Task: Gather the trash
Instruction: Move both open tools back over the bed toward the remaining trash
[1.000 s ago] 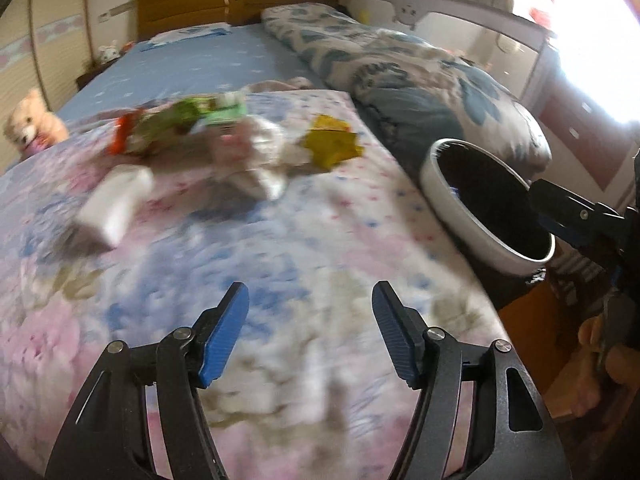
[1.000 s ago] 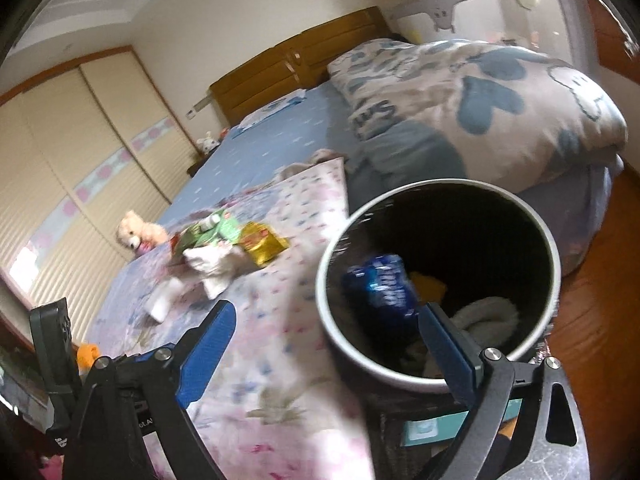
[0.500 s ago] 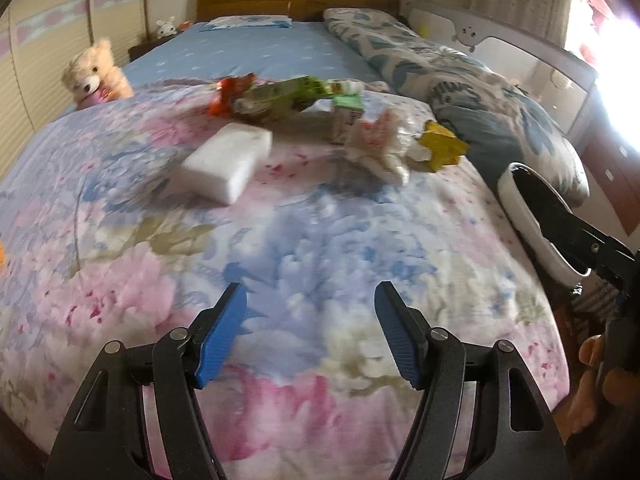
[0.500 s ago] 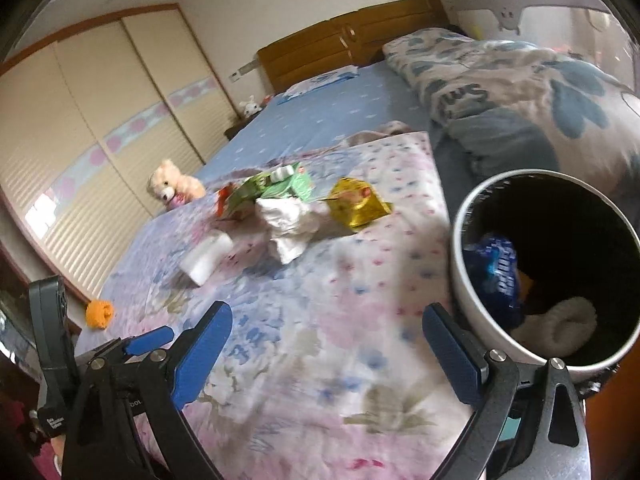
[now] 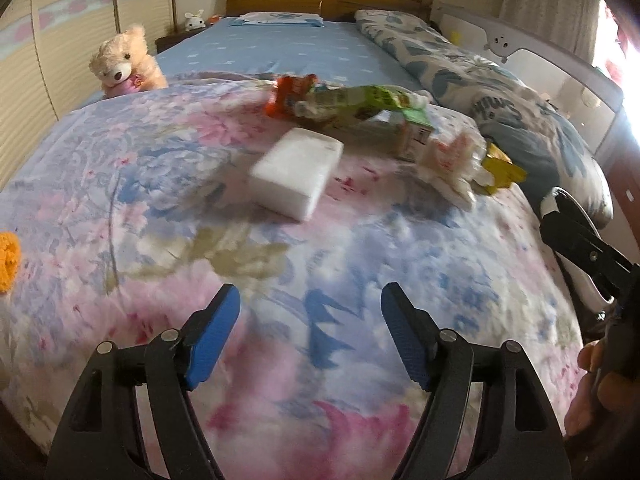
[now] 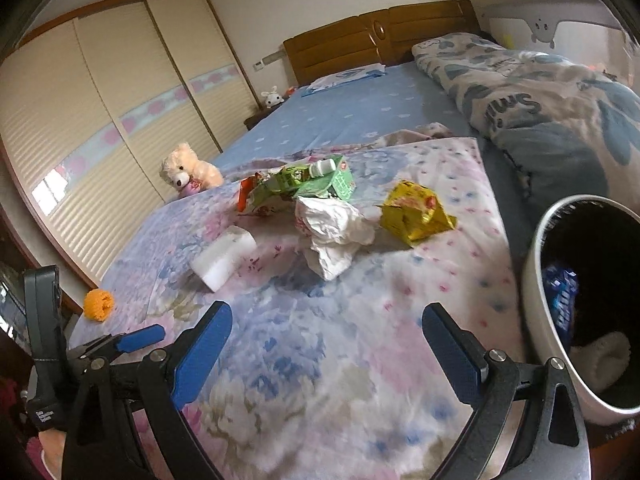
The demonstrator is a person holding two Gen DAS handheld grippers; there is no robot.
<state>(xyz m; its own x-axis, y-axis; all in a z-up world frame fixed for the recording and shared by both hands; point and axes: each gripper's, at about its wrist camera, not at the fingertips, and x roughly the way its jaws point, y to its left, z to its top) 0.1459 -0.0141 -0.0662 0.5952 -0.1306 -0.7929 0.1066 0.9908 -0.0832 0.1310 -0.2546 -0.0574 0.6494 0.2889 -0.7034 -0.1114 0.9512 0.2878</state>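
Trash lies in a loose cluster on the floral bedspread (image 5: 120, 184): a white foam block (image 5: 298, 172) nearest the left gripper (image 5: 310, 336), a crumpled white paper wad (image 6: 334, 236) and a yellow wrapper (image 6: 416, 216) toward the bin side, and green and orange packets (image 6: 304, 184) behind them. The bin (image 6: 536, 300) stands at the bed's edge on the right, already holding a blue packet and something pale. Left gripper's jaws are opening with nothing between them; the right gripper (image 6: 326, 352) is spread wide and empty too. A sound approach, I judge: take one item per gripper, the foam block with the left, the paper wad or yellow wrapper with the right. Come down over each piece so the pads straddle it, avoid pinching the bedspread, and squeeze the foam lightly, since it likely compresses
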